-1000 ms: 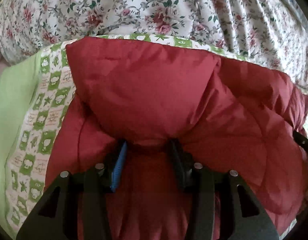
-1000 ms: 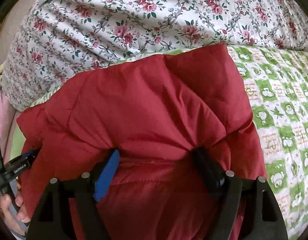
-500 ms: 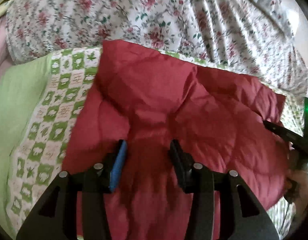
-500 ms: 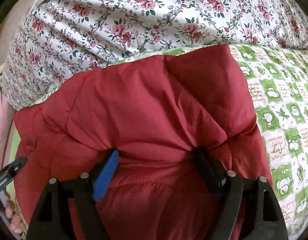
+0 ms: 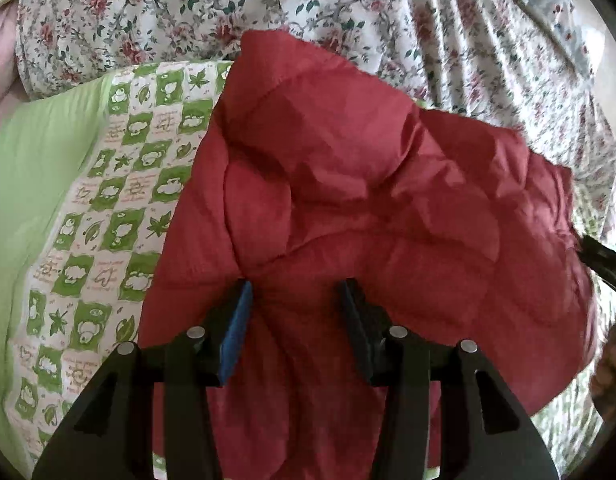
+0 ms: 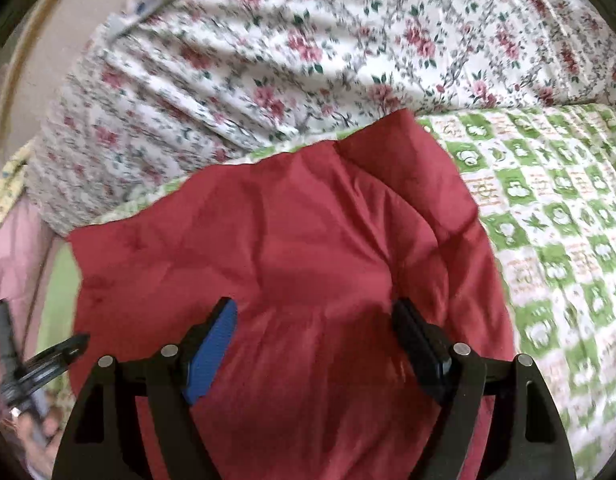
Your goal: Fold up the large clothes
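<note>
Red quilted jacket [image 5: 348,208], folded, lies beneath both claws on a green-checked blanket [image 5: 120,184]. Left gripper [image 5: 294,300] jaws opening, right gripper [image 6: 314,320] spread wide; padding between each pair, unpinched. Beyond: floral bedsheet [image 6: 308,48].

A green-and-white checked quilt with small printed motifs [image 5: 120,184] covers the bed, a plain lime-green sheet [image 5: 32,168] at its left edge. A rumpled white floral duvet with pink roses [image 6: 348,52] heaps along the far edge, under soft daylight.
</note>
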A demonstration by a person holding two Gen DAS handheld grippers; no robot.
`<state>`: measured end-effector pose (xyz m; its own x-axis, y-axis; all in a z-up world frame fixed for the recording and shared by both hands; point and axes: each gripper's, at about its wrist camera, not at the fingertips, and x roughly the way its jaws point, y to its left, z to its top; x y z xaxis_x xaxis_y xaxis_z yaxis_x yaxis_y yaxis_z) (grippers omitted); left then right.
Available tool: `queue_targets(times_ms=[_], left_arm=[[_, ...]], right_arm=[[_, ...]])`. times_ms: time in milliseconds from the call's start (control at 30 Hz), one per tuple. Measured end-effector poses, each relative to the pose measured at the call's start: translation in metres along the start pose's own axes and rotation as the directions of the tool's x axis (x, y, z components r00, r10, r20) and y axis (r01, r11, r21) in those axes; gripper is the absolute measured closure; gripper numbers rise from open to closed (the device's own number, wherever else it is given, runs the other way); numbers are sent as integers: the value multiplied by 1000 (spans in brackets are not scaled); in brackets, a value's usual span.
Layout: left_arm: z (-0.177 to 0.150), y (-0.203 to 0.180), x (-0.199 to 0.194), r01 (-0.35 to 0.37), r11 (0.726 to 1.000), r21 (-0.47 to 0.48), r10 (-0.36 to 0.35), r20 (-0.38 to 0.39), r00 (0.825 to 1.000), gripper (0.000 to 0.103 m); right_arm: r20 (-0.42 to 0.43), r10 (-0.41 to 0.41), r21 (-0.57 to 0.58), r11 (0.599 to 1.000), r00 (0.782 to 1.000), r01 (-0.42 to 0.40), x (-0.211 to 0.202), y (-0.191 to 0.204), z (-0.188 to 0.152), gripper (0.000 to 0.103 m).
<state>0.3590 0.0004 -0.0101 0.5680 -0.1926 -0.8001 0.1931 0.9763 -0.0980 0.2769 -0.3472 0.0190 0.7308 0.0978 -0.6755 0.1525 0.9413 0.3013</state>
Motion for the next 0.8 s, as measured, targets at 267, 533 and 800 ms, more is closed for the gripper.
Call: queue_targets(times_ms=[267, 533, 800], left_arm=[[1, 8, -13, 50, 999, -9, -50, 9, 999, 52], [-12, 28, -46, 126, 991, -35, -125, 46, 991, 34], [-21, 56, -59, 130, 989, -64, -126, 74, 989, 23]], right_arm=[[30, -1, 25, 1000, 1000, 1, -63, -30, -31, 20], [11, -16, 87, 996, 1000, 15, -80, -65, -49, 17], [-19, 20, 145, 989, 1000, -17, -73, -80, -63, 17]])
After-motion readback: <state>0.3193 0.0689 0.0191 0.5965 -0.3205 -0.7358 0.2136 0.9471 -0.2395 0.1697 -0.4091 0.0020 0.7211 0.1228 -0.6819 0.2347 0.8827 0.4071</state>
